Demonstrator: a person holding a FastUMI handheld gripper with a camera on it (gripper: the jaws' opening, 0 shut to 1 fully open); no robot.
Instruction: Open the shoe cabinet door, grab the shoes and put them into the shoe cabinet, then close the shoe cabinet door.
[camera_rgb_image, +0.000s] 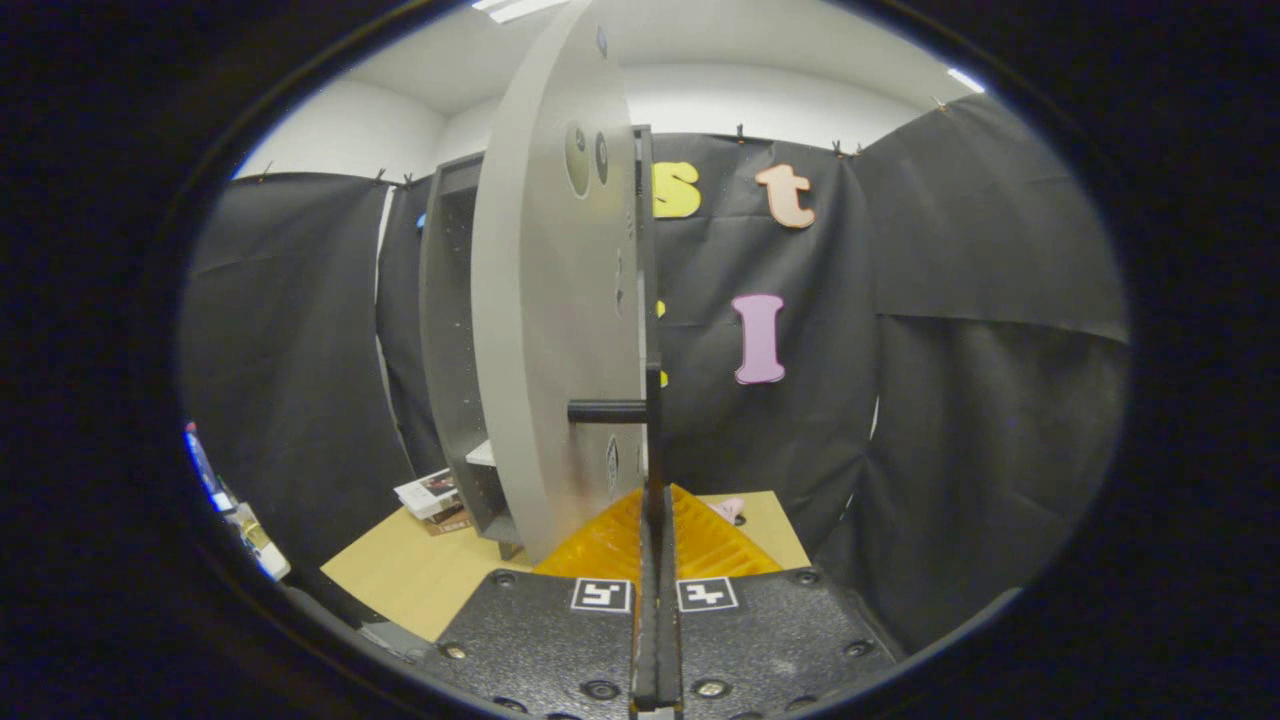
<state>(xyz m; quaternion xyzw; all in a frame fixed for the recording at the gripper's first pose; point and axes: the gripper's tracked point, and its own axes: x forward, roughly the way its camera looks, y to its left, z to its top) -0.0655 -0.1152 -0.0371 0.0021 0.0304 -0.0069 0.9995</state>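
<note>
Gripper (655, 515) fingers pressed together around the thin dark handle (653, 440) of the grey shoe cabinet door (555, 300), handle bar pinched in the slot between them. Door stands swung open, edge-on just ahead of the fingers. Open shoe cabinet (450, 340) sits behind it on the wooden table (420, 575). A pink shoe (731, 509) lies on the table beyond the fingertips, mostly hidden. Some booklets (432, 495) lie beside the cabinet base.

Hidden from you: most of the cabinet (450, 350) interior, screened by its open door (555, 330). The door's top is cut off. Your gripper (655, 520) fingertips merge with the door handle (640, 410); contact unclear. Pink object (732, 508) beyond: too small to identify. Leaflets (430, 495) beside cabinet: unreadable.
</note>
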